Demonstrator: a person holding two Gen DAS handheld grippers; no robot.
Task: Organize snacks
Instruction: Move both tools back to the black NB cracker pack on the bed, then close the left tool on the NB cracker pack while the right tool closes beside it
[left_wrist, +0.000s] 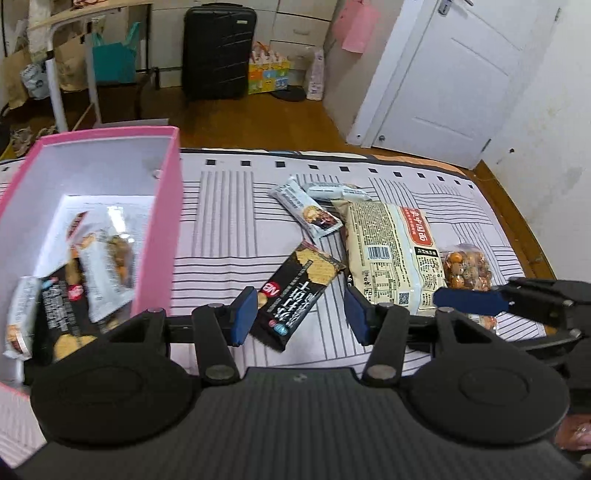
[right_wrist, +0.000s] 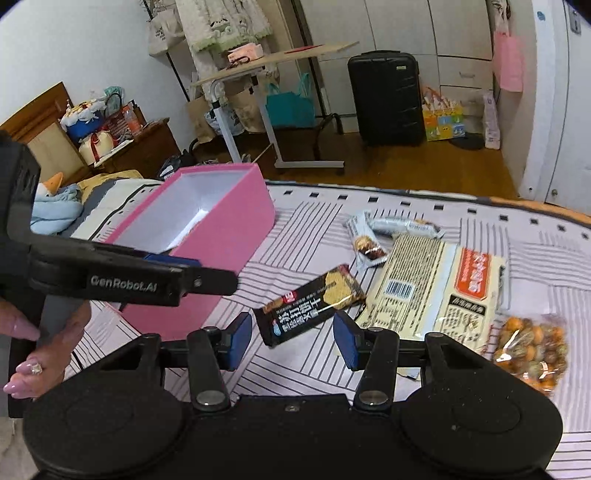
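Note:
A pink box (left_wrist: 157, 221) (right_wrist: 236, 236) stands open on the striped bed sheet and holds several snack packets (left_wrist: 107, 266). A black cracker packet (left_wrist: 299, 291) (right_wrist: 314, 302) lies on the sheet just ahead of both grippers. Beyond it lie two white snack bars (left_wrist: 306, 210) (right_wrist: 365, 240), a large beige packet (left_wrist: 391, 251) (right_wrist: 436, 291) and a clear bag of nuts (left_wrist: 467, 269) (right_wrist: 532, 350). My left gripper (left_wrist: 301, 314) is open and empty above the black packet. My right gripper (right_wrist: 293, 339) is open and empty, just short of the same packet.
The bed's far edge (left_wrist: 332, 153) drops to a wooden floor with a black suitcase (left_wrist: 218, 51) (right_wrist: 388, 96), a side table (right_wrist: 273, 62) and a white door (left_wrist: 454, 74). The left gripper's body (right_wrist: 129, 280) crosses the right wrist view beside the box.

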